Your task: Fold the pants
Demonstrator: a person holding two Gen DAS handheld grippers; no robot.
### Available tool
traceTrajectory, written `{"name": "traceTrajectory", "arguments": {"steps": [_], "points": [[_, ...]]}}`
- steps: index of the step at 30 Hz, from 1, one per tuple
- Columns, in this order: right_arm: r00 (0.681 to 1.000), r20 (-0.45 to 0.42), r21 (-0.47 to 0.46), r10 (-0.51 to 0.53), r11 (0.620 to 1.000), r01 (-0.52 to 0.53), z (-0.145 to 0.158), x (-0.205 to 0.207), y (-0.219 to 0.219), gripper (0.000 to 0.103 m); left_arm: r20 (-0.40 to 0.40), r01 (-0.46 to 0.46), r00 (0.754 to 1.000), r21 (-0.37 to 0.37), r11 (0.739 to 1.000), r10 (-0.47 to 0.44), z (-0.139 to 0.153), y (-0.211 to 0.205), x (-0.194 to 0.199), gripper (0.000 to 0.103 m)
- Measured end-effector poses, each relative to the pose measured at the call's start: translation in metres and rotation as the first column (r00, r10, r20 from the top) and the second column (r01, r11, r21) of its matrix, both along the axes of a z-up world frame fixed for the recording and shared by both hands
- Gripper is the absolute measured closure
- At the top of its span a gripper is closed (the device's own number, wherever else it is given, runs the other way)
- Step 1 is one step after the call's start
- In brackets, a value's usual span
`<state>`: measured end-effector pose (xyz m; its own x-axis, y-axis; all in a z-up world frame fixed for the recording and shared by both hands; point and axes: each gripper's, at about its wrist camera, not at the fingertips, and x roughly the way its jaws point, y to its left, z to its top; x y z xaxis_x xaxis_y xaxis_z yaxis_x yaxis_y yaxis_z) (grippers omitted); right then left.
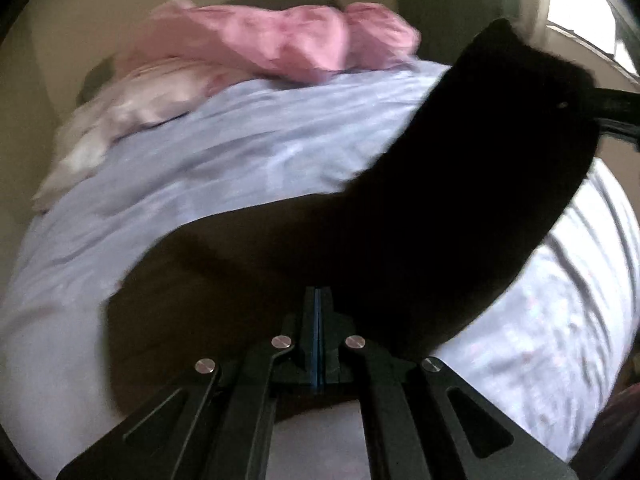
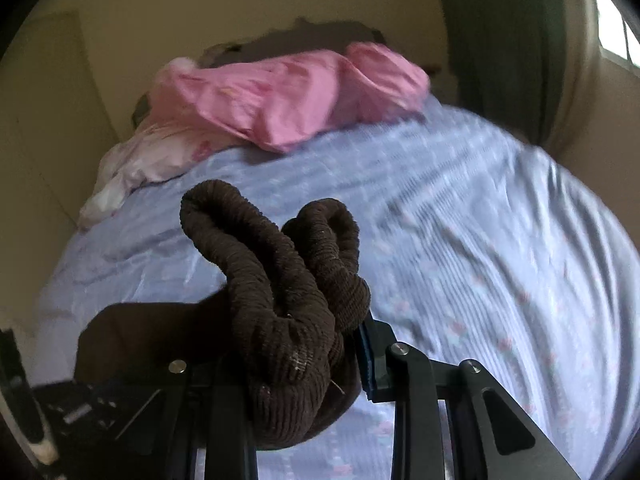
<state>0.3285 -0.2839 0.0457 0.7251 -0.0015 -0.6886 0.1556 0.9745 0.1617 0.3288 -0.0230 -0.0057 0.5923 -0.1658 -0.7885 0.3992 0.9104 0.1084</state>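
Observation:
Dark brown pants (image 1: 460, 200) lie partly spread on the bed, and one part rises in a wide band toward the upper right. In the left wrist view my left gripper (image 1: 318, 304) is shut, its blue pads pressed together just above the spread fabric. No cloth shows between them. My right gripper (image 2: 308, 344) is shut on the bunched, ribbed waistband (image 2: 280, 264) of the pants and holds it above the bed. Only its right blue pad (image 2: 366, 356) shows, since the cloth hides the other finger. A dark part of the right gripper (image 1: 618, 106) meets the raised band at the right edge.
A lilac patterned sheet (image 2: 480, 240) covers the bed. Crumpled pink bedding (image 2: 288, 96) and a pale pink cloth (image 2: 152, 152) lie at the far end by the cream wall. A green curtain (image 2: 504, 40) and a bright window (image 1: 584, 4) stand at the upper right.

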Motion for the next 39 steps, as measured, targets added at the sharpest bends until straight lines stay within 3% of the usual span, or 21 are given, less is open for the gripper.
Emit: {"name": "traceTrajectory", "arguments": {"steps": [5,9,17,26,33,36,39], "points": [[0.996,0.035,-0.054,0.079,0.996,-0.077,0.022,0.003,0.065,0.075,0.045,-0.154,0.987,-0.015,0.988,0.154,0.019,0.06,-0.005,0.101],[0.992,0.037,-0.024,0.118,0.993,-0.117,0.028,0.011,0.11,0.076,0.029,-0.227,0.973,-0.066,0.972,0.229,0.024,0.114,-0.003,0.101],[0.978,0.044,-0.048,0.203,0.978,-0.201,0.023,0.019,0.213,0.076,-0.042,-0.318,0.948,-0.136,0.938,0.316,0.002,0.19,-0.008,0.101],[0.962,-0.028,-0.119,0.273,0.954,-0.275,-0.027,0.036,0.325,0.077,-0.08,-0.389,0.921,-0.181,0.903,0.381,-0.019,0.243,-0.008,0.101],[0.955,-0.12,-0.179,0.273,0.94,-0.291,-0.066,0.043,0.367,0.076,-0.103,-0.444,0.896,-0.182,0.877,0.432,-0.035,0.275,-0.005,0.101],[0.946,-0.161,-0.251,0.281,0.915,-0.315,-0.075,0.039,0.383,0.072,-0.116,-0.465,0.885,-0.187,0.866,0.45,-0.038,0.285,-0.005,0.1],[0.932,-0.186,-0.33,0.312,0.873,-0.358,-0.079,0.03,0.396,0.06,-0.123,-0.476,0.879,-0.189,0.859,0.46,-0.038,0.29,-0.007,0.093]]}}
